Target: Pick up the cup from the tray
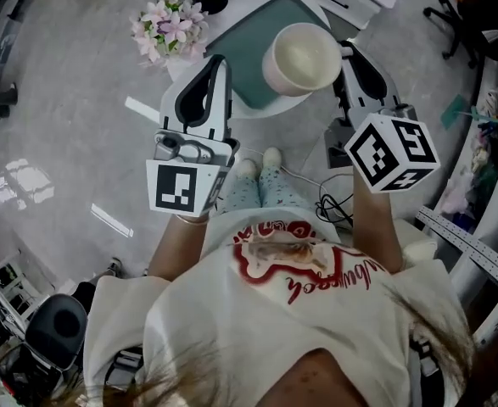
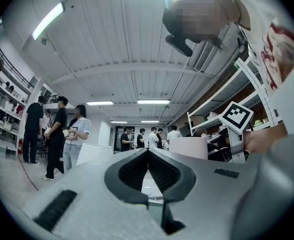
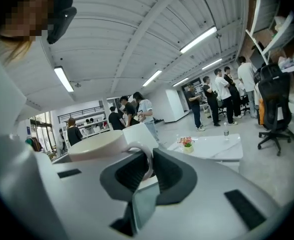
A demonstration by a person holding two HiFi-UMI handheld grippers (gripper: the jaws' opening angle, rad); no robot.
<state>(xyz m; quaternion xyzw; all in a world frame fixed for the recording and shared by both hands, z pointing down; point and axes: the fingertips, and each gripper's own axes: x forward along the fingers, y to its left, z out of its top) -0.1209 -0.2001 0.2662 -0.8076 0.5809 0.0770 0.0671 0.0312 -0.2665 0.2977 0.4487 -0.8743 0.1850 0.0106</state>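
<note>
A pale cup (image 1: 302, 58) hangs lifted over the far right part of the teal tray (image 1: 247, 68). My right gripper (image 1: 348, 53) is shut on the cup's handle. In the right gripper view the cup (image 3: 97, 143) sits just left of the jaws, and its handle (image 3: 147, 160) runs between the two pads of my right gripper (image 3: 148, 157). My left gripper (image 1: 218, 63) hovers over the tray's left edge, shut on nothing. In the left gripper view its tips (image 2: 148, 153) meet, and the cup (image 2: 188, 147) shows to their right.
The tray lies on a small white table (image 1: 293, 105). A pot of pink flowers (image 1: 170, 25) stands at its left. A black office chair (image 1: 465, 15) and shelving are to the right. Several people stand farther off (image 3: 214, 95) in the room.
</note>
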